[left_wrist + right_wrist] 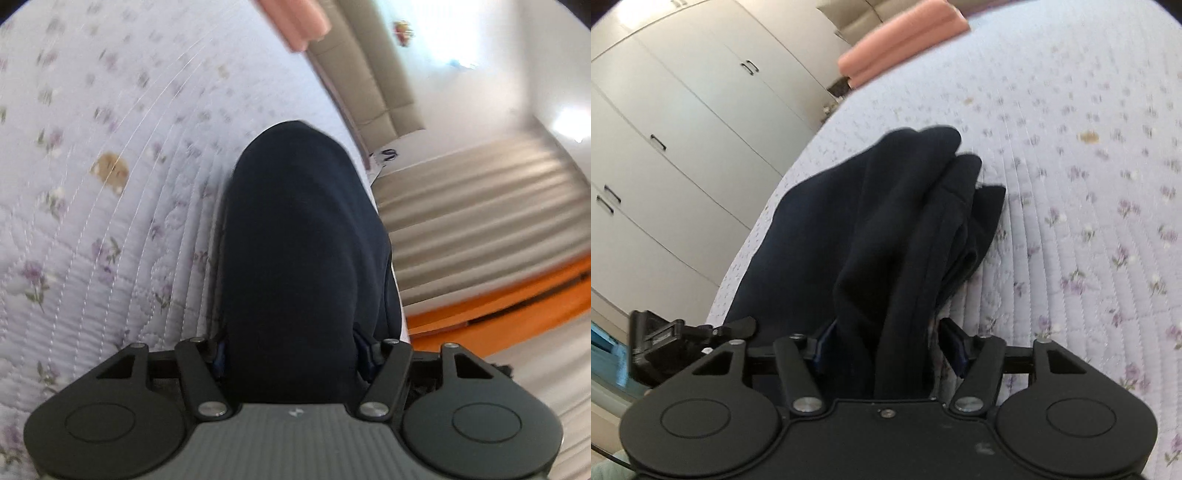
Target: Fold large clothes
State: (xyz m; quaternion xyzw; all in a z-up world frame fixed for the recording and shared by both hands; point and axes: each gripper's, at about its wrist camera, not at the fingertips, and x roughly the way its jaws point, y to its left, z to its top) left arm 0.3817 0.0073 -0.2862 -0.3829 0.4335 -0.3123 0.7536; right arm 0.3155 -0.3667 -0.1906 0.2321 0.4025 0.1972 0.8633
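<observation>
Left wrist view: dark navy garment [306, 251] fills the space between the jaws of the left gripper [291, 354] and runs forward from it over the bed; the cloth bulges past both blue-lined pads, pressing against them on either side, so I read this as a grip on the fabric with the jaws standing fairly wide. Right wrist view: the same navy garment [886, 236] rises bunched in several folds from between the jaws of the right gripper [882, 347]; the cloth hugs the left pad, while a sliver of quilt shows between the fabric and the right pad, so whether both pads press is not certain — cannot tell firmly, cloth is at least between them. Garment lies on a pale lilac quilted bedspread [110, 184] with small floral print, frames blurred. Edges: in the left view the garment sits close to the bed's right edge, beyond which a striped beige surface [480, 221] and orange floor [517, 306] show. In the right view the bed edge runs just left of the garment, wardrobe doors [683, 147] beyond. Open quilt lies wide to the right there. A folded pink item [901, 48] rests at the far end of the bed, well apart from the garment. No containers seen
</observation>
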